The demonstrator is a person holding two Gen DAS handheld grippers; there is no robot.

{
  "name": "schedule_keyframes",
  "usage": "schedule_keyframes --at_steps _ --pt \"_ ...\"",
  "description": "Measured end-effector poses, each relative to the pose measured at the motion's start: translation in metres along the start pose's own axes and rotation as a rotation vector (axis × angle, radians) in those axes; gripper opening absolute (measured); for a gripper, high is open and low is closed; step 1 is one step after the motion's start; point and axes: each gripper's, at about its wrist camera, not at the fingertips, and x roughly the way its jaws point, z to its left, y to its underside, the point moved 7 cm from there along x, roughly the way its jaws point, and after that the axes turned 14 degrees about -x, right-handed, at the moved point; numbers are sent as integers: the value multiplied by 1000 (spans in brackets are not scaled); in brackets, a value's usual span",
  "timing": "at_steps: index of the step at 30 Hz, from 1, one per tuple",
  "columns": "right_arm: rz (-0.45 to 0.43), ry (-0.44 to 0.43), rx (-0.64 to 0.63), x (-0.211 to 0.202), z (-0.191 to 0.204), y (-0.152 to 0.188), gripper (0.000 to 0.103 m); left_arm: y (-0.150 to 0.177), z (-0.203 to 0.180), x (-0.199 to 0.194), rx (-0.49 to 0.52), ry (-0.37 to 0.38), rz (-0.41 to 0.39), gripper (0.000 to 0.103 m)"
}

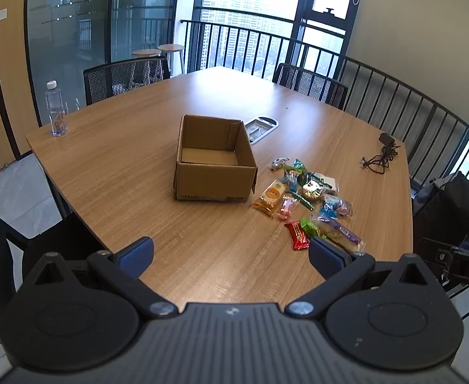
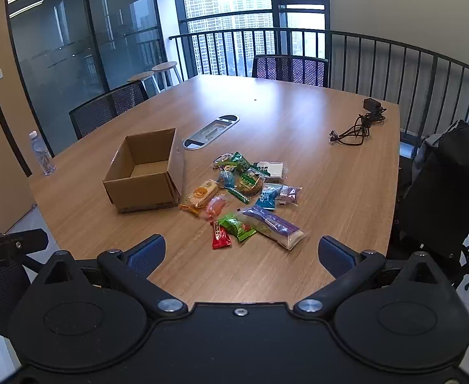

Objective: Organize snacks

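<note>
An open, empty cardboard box [image 1: 213,156] [image 2: 144,171] stands mid-table. To its right lies a loose pile of several wrapped snacks [image 1: 311,195] [image 2: 250,192]: an orange biscuit pack [image 1: 270,196] [image 2: 200,195], a red bar [image 1: 296,235] [image 2: 220,235], a green packet [image 2: 237,226] and a long purple-and-clear pack [image 1: 340,231] [image 2: 272,225]. My left gripper [image 1: 231,257] hovers open over the near table edge, left of the snacks. The right gripper [image 2: 241,254] is open too, held just short of the red bar and purple pack. Neither holds anything.
A water bottle [image 1: 56,108] [image 2: 41,153] stands at the table's far left corner. A black charger with coiled cable [image 1: 382,155] [image 2: 360,121] lies at the right. A metal cable hatch [image 1: 261,128] [image 2: 211,131] sits behind the box. Mesh chairs [image 1: 127,76] ring the table; a dark jacket [image 2: 451,188] hangs on the right chair.
</note>
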Motion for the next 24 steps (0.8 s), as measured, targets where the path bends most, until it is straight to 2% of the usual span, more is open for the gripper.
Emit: schedule_keyframes --at_steps 17,24 --pt "64 -5 3 36 -22 4 102 -2 -22 58 22 33 119 102" --pt "99 -22 24 64 -39 5 90 -5 -36 91 58 75 179 100"
